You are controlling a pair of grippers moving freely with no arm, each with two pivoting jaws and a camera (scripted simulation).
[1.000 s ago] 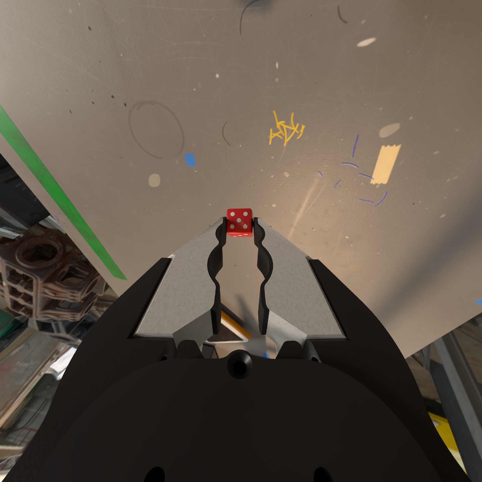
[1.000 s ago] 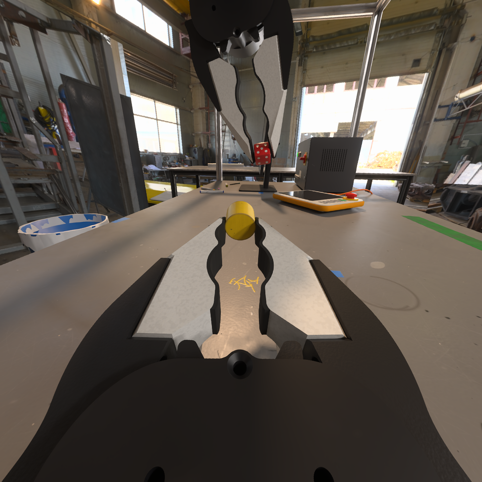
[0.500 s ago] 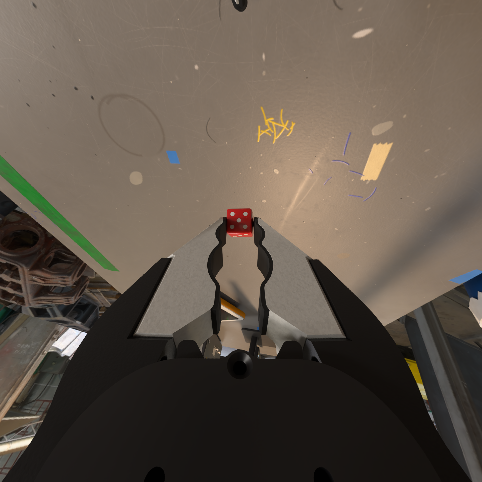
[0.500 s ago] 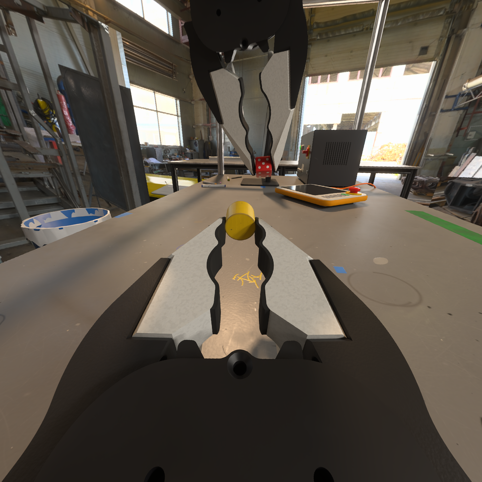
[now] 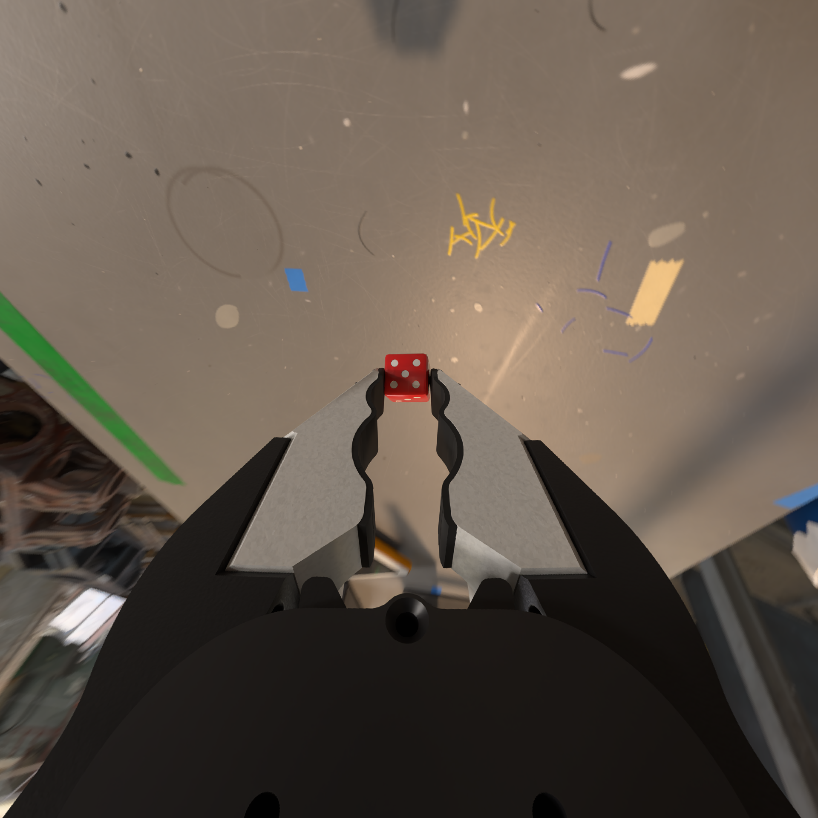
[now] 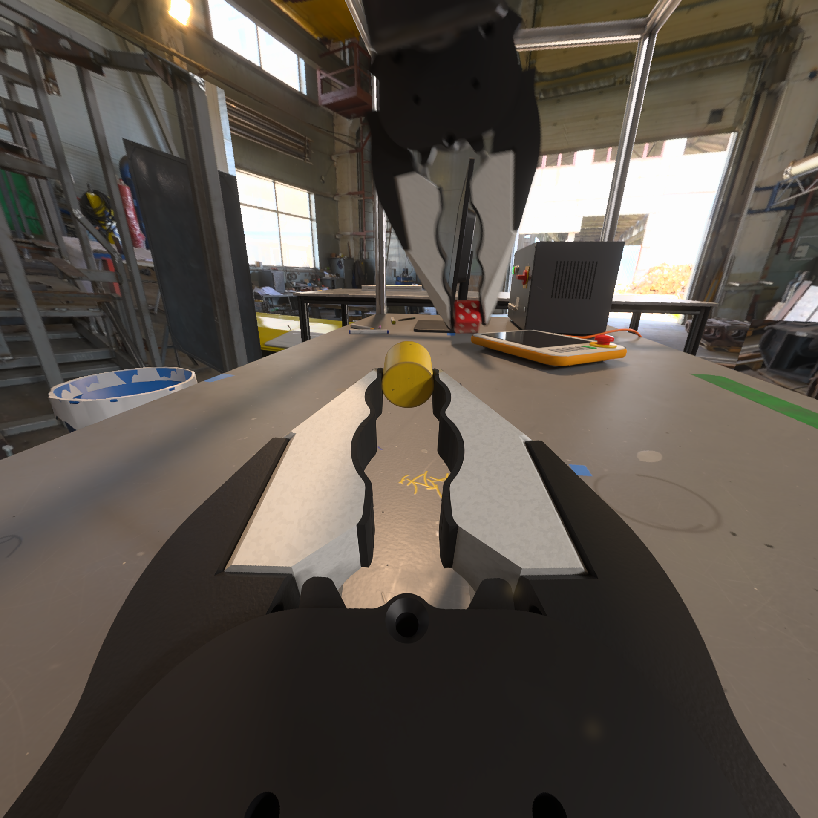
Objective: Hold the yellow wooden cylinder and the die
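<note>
Left wrist view: the left tongs (image 5: 406,381) are pinching the red die (image 5: 406,377) right at their tips, held up clear of the grey counter (image 5: 310,133), with a yellow scribble (image 5: 480,228) and a green tape strip (image 5: 84,389) on the surface beyond. Right wrist view: the right tongs (image 6: 407,384) are clamped on the yellow wooden cylinder (image 6: 407,380), lying sideways between the tips above the counter. Farther off, the left tongs hang point-down with the die, near an orange-edged pendant (image 6: 549,349).
</note>
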